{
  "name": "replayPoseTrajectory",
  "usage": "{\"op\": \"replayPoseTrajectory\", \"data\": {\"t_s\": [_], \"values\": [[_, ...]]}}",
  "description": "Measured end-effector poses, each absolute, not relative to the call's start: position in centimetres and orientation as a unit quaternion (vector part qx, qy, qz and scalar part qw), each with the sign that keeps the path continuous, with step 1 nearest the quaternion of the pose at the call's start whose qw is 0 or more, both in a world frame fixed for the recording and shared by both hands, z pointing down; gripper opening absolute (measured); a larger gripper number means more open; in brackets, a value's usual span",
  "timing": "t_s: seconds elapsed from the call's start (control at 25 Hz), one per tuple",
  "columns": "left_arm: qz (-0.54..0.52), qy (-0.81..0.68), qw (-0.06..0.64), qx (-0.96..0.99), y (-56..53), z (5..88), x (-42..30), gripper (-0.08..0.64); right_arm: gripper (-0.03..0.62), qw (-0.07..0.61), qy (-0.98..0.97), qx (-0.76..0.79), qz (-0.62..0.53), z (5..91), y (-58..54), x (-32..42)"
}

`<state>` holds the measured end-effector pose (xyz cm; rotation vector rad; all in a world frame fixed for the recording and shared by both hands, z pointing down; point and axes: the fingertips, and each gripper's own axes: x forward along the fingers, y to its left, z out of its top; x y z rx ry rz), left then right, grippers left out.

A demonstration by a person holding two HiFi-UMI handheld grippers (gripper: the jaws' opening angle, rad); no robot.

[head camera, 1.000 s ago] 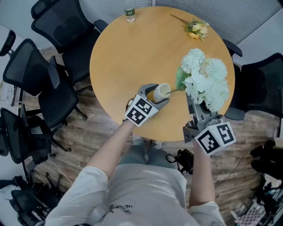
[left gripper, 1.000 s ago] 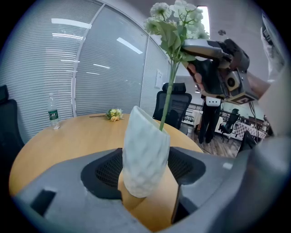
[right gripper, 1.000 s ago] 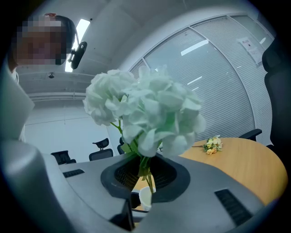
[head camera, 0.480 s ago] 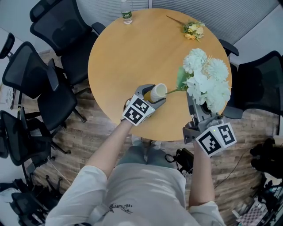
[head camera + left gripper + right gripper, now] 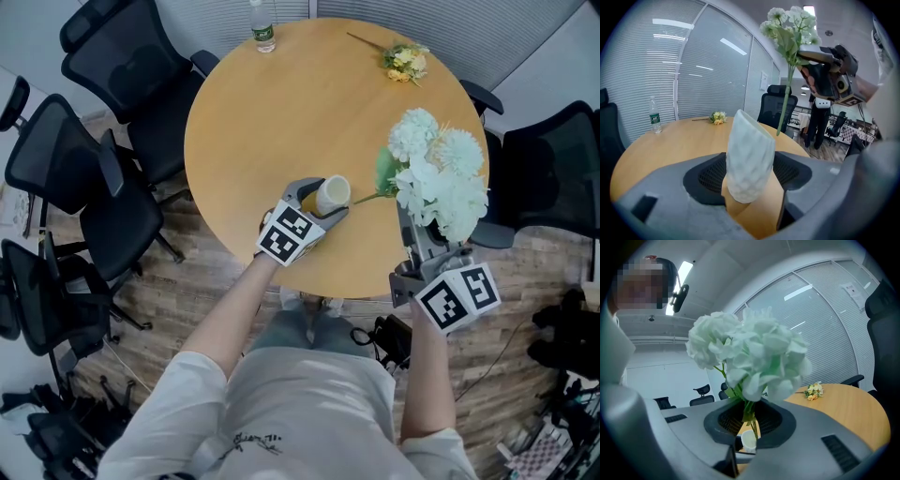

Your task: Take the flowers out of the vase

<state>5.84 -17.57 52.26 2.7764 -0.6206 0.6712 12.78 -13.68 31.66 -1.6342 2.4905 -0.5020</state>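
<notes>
I can read no words here. The water bottle's [image 5: 262, 26] green label is too small, the script on my shirt [image 5: 251, 439] is too blurred, and the sheet on the glass wall [image 5: 764, 80] is too distant.

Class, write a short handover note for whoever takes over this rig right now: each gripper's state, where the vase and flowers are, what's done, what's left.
Left gripper: shut on the white vase, tilted, near side of the table.
Right gripper: shut on the stems of the white flowers, raised beside the vase.
Done: stem end looks just clear of the vase mouth.
Left: set the white flowers down, perhaps by the yellow flowers at the far edge.
</notes>
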Motion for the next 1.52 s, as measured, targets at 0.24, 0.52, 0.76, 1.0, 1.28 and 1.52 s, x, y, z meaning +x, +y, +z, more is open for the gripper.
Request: {"op": "replayPoseTrajectory", "data": {"t_s": [0.24, 0.52, 0.76, 1.0, 1.28, 1.52], "values": [[0.221, -0.216, 0.113, 0.944, -17.5, 52.3, 5.4, 0.316, 0.046, 0.051, 0.82, -0.544, -0.174, 33.2, -13.3, 12.5], [0.227, -0.226, 0.102, 0.942, -17.4, 52.5, 5.5, 0.323, 0.046, 0.043, 0.82, -0.542, -0.18, 34.4, -13.3, 12.7], [0.216, -0.239, 0.097, 0.942, -17.8, 51.1, 5.5, 0.334, 0.048, 0.035, 0.823, -0.539, -0.176, 34.8, -13.4, 12.9], [0.208, -0.248, 0.095, 0.941, -17.7, 49.6, 5.2, 0.334, 0.047, 0.029, 0.824, -0.537, -0.178, 35.3, -13.4, 13.1], [0.179, -0.265, 0.112, 0.941, -16.4, 47.2, 3.5, 0.334, 0.046, 0.017, 0.825, -0.536, -0.178, 35.6, -12.3, 12.9], [0.168, -0.269, 0.099, 0.943, -14.8, 44.4, 2.8, 0.32, 0.047, 0.009, 0.831, -0.527, -0.177, 35.3, -11.1, 12.3]]}}
